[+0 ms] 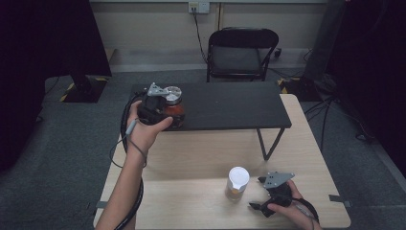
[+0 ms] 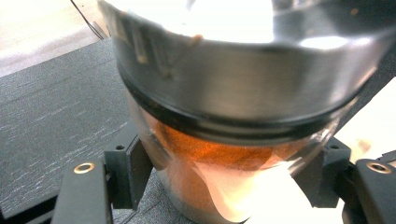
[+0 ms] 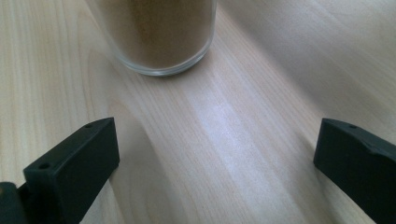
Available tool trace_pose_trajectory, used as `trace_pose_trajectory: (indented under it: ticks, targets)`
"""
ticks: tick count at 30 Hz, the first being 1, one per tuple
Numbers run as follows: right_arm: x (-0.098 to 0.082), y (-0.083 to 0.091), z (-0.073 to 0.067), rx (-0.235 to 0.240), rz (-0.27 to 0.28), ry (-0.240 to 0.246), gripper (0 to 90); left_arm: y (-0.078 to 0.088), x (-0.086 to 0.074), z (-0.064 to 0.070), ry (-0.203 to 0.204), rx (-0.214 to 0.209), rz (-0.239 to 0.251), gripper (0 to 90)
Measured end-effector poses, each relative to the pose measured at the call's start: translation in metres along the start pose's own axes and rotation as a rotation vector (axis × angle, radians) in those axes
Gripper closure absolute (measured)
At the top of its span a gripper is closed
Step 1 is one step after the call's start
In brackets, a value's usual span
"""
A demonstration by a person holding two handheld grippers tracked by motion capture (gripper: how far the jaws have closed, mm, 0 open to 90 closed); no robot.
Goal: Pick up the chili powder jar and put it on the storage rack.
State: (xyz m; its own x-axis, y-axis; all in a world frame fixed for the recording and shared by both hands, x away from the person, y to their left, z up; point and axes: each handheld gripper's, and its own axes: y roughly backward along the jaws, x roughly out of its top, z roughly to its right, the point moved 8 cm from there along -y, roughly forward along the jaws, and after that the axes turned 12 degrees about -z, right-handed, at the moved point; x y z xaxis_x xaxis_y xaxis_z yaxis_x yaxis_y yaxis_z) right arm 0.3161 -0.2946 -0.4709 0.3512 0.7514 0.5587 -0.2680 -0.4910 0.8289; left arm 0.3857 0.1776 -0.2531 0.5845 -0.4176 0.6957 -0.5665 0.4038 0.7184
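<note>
A glass jar [image 1: 173, 98] with a silver metal lid and orange-red powder stands at the left end of a black raised shelf [image 1: 230, 108]. My left gripper [image 1: 170, 111] is shut on it, the pads pressing the glass on both sides below the lid. In the left gripper view the jar [image 2: 233, 79] is very close, with a white label low on the glass and the left gripper [image 2: 229, 179] around it. A second jar [image 1: 237, 182] with a white lid and brown powder stands on the wooden table. My right gripper [image 1: 256, 194] rests just right of it, open. The right gripper view has that jar's base [image 3: 161, 39] ahead of the wide-apart jaws of the right gripper [image 3: 215, 158].
The wooden table [image 1: 201, 153] carries the black shelf on thin metal legs [image 1: 268, 143]. Behind the table stands a black folding chair [image 1: 242, 52]. A dark stand base [image 1: 84, 88] sits on the floor at the far left. Cables trail from both grippers.
</note>
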Motion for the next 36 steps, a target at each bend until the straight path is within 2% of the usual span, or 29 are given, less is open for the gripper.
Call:
trace_pose_trajectory:
  ticks: [10, 14, 25, 29, 36]
  targets:
    - [0.0, 0.0, 0.0, 0.0, 0.0, 0.0, 0.0, -0.001, -0.002, 0.0, 0.006, 0.0, 0.005, 30.0]
    - [0.0, 0.0, 0.0, 0.0, 0.0, 0.0, 0.0, -0.003, -0.003, 0.0, 0.007, 0.002, -0.007, 27.9]
    - [0.0, 0.0, 0.0, 0.0, 0.0, 0.0, 0.0, 0.004, -0.007, 0.0, 0.041, 0.028, 0.006, 10.2]
    - [0.0, 0.0, 0.0, 0.0, 0.0, 0.0, 0.0, 0.007, -0.009, 0.001, 0.039, 0.023, 0.014, 6.0]
    - [0.0, 0.0, 0.0, 0.0, 0.0, 0.0, 0.0, 0.011, -0.014, 0.005, 0.009, 0.022, 0.023, 2.7]
